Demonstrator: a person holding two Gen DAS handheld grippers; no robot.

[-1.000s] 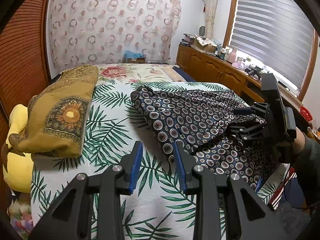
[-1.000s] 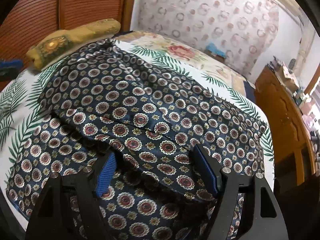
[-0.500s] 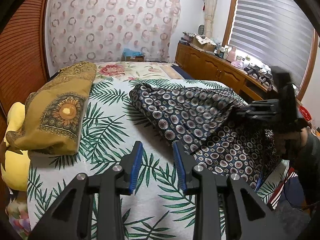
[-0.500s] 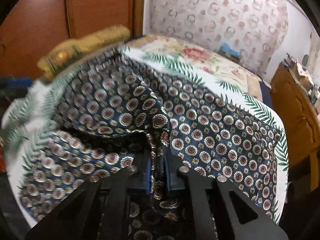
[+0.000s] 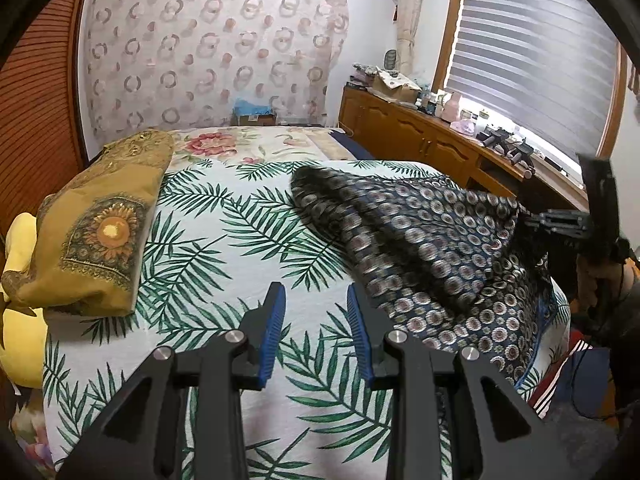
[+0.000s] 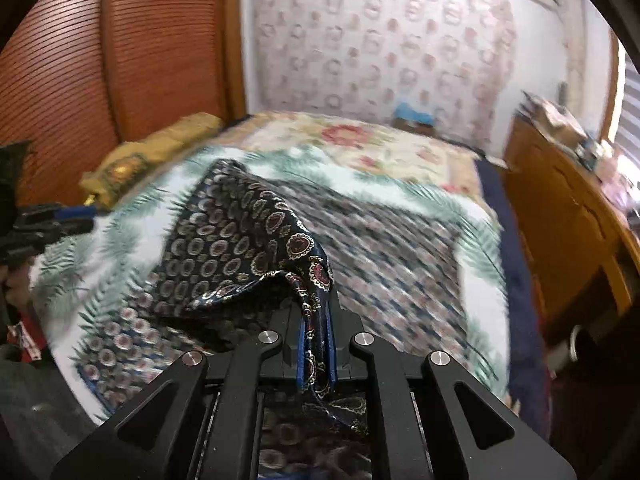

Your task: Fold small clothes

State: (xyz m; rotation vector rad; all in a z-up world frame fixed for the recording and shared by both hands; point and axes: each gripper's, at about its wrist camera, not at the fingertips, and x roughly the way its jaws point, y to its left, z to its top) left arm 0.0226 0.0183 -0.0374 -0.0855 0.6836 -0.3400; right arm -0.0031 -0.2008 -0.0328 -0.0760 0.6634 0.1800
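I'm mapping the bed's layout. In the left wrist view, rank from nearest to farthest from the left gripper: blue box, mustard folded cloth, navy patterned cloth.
From the left gripper:
1. Navy patterned cloth, just right of it.
2. Mustard folded cloth, far left on the bed.
3. Blue box, beyond the bed by the curtain.

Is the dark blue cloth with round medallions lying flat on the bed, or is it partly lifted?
Partly lifted. The right gripper is shut on an edge of the dark blue medallion cloth, which rises in a peak; the rest lies on the palm-leaf bedspread.

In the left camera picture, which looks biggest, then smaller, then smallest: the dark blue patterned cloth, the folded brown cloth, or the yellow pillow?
1. Dark blue patterned cloth
2. Folded brown cloth
3. Yellow pillow, though the picture's edge cuts it off, so its true size is unsure.
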